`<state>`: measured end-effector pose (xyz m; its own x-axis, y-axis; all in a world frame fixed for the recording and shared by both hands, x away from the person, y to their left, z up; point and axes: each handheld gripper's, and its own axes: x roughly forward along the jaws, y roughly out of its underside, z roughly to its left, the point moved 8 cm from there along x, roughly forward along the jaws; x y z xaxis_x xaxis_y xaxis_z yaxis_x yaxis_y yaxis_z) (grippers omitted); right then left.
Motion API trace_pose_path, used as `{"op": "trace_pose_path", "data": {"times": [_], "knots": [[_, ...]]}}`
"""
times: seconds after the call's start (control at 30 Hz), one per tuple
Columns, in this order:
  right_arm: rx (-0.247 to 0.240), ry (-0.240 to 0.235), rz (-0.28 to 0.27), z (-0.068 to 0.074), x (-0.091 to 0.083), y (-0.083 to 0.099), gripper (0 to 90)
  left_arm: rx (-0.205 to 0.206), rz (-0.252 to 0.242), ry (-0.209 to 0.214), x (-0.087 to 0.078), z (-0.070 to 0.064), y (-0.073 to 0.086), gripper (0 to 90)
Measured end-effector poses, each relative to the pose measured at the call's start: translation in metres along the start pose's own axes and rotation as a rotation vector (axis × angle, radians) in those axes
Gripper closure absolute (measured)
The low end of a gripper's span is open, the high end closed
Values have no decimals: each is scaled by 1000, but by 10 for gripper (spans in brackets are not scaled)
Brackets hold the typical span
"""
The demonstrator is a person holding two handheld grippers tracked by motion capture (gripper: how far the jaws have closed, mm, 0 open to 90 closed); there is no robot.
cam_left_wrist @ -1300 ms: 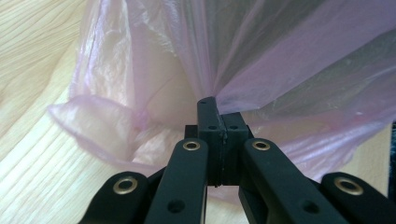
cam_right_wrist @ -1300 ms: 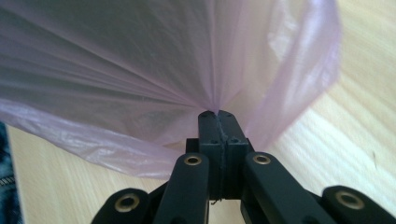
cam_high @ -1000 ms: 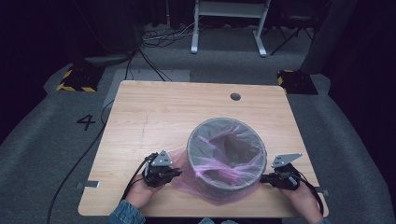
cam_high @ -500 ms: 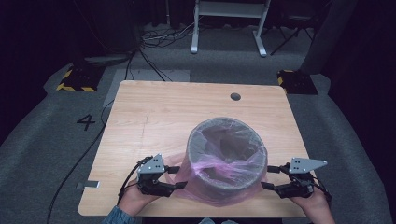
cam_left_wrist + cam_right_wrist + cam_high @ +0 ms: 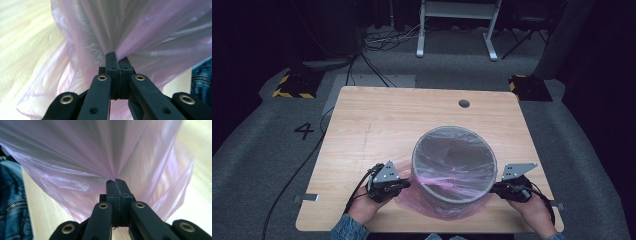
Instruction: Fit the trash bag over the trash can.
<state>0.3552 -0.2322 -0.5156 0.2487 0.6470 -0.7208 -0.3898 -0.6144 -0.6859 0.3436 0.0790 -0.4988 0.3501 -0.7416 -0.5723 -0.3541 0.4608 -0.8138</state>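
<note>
- A round grey bin point(image 5: 454, 165) stands on the wooden desk point(image 5: 377, 125), toward its near edge and a little right of the middle, lined with a thin pink plastic bag point(image 5: 447, 202).
- The bag's film covers the bin's mouth and hangs down its outer wall, spreading loose on the desk at the near side of the bin.
- The left gripper point(image 5: 401, 184) sits just beside the bin's left wall; in the left gripper view its jaws are pressed together on a gathered fold of the bag point(image 5: 140, 37), the film fanning out taut from the pinch.
- The right gripper point(image 5: 496, 187) sits at the bin's right wall, near the desk's right edge; its jaws are likewise clamped on a pinch of the bag point(image 5: 82, 155).
- The far half of the desk is bare wood, with a small round hole point(image 5: 464, 103) near the far edge.
- Little desk remains between the hands and the near edge.
</note>
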Motion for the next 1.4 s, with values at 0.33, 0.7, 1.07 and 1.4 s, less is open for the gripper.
{"op": "trace_pose_path", "data": {"times": [0.33,0.7,1.07,1.4], "knots": [[-23,8,25,10,5,16,815,58,-11,-22,2,-11,3,892],[8,11,-227,16,-55,-15,443,19,-3,-147,3,20,-11,823],[-53,84,-365,12,-93,-42,375,-111,-85,-153,5,58,-28,527],[64,177,-320,-14,-101,-56,151,-58,-153,-240,-42,42,-9,417]]}}
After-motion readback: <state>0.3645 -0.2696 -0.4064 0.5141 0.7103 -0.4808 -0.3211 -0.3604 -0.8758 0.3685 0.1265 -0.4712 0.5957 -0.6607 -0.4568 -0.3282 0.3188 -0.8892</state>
